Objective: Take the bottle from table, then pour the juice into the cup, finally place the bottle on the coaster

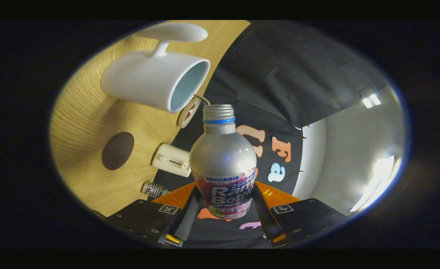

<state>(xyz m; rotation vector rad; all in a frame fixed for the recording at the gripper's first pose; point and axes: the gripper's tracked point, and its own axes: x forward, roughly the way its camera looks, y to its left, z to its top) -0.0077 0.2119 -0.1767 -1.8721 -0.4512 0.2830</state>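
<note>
Now the fingers (222, 215) clamp the uncapped bottle (222, 160), its mouth just beside the white cup (152, 80) on the pale wooden desk (81, 123); dark round coaster (117, 150) nearby, black cloth wall (298, 74) beyond.

Uncapped silver bottle (223, 160) tilted near white cup (156, 78), brown coaster (118, 150) apart.

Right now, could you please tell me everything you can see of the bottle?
The bottle is silvery metal with rounded shoulders, a threaded neck, a blue ring below the threads and a printed label round its lower body. Its cap is off. The tool is shut on it, one finger on each side of the labelled part. It is tipped toward the white cup on the wooden table, its mouth just short of the cup's rim. No juice can be seen.
</note>
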